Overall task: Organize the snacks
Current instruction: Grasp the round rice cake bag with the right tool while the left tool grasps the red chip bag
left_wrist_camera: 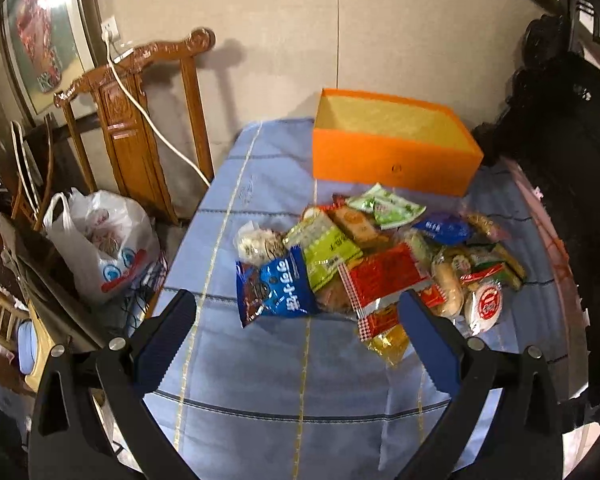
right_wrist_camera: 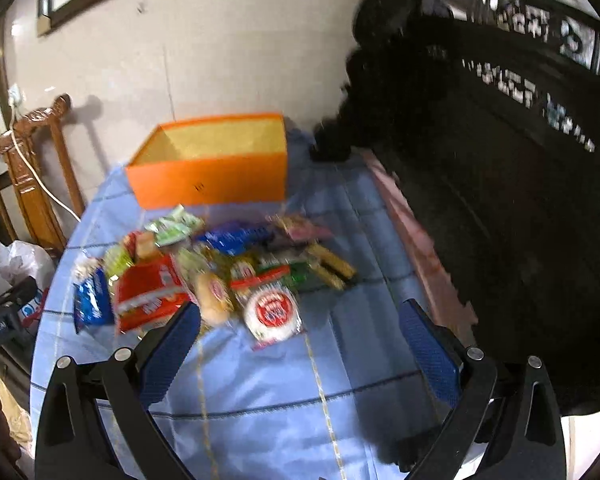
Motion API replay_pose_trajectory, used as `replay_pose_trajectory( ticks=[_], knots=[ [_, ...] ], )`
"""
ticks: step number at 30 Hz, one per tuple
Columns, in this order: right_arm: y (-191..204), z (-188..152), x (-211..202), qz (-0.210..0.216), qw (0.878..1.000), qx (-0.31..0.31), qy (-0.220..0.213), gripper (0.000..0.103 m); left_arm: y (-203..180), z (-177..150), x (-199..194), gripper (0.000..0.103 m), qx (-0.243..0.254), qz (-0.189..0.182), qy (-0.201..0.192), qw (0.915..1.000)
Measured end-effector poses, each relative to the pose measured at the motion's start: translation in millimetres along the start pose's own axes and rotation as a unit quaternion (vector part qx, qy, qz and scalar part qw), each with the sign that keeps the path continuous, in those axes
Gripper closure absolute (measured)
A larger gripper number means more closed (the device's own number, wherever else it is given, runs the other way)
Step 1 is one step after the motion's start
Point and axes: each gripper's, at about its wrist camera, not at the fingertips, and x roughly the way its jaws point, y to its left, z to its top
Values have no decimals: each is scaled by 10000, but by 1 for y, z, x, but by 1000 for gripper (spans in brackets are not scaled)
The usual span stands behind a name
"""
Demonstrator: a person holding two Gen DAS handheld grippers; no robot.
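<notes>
A heap of snack packets lies on the blue tablecloth [left_wrist_camera: 260, 380]: a blue cookie bag [left_wrist_camera: 274, 286], a red packet [left_wrist_camera: 382, 276], a green packet [left_wrist_camera: 328, 246], a round white-and-red cake [left_wrist_camera: 486, 304] and several others. Behind them stands an empty orange box [left_wrist_camera: 392, 156], open at the top. My left gripper [left_wrist_camera: 298, 300] hovers open just in front of the heap, nothing between its fingers. In the right wrist view the same box [right_wrist_camera: 212, 176], red packet [right_wrist_camera: 150, 296] and round cake [right_wrist_camera: 274, 314] show. My right gripper [right_wrist_camera: 300, 312] is open above the cloth, near the round cake.
A carved wooden chair [left_wrist_camera: 140, 120] with a white cable [left_wrist_camera: 148, 120] stands left of the table, a white plastic bag [left_wrist_camera: 100, 240] beside it on the floor. Dark carved furniture [right_wrist_camera: 500, 200] lines the right side. A wall rises behind the box.
</notes>
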Motion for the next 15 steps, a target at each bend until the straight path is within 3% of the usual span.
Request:
replay_pose_trajectory(
  ticks=[4,6,9,15],
  knots=[
    [-4,-10,26,71,9999,-103,93,4,-15,-9,27,4,150,-243,9,9996],
    [-4,-18,49,461,9983,-142,320,4,-27,-15,47,4,241,-407,64,9989],
    [2,-30,90,969,9915,-268,826,4,-52,-21,79,4,422,-361,67,9984],
    [14,-46,152,749,9889,-857,959,4,-106,-13,133,4,679,-373,41,9970]
  ],
)
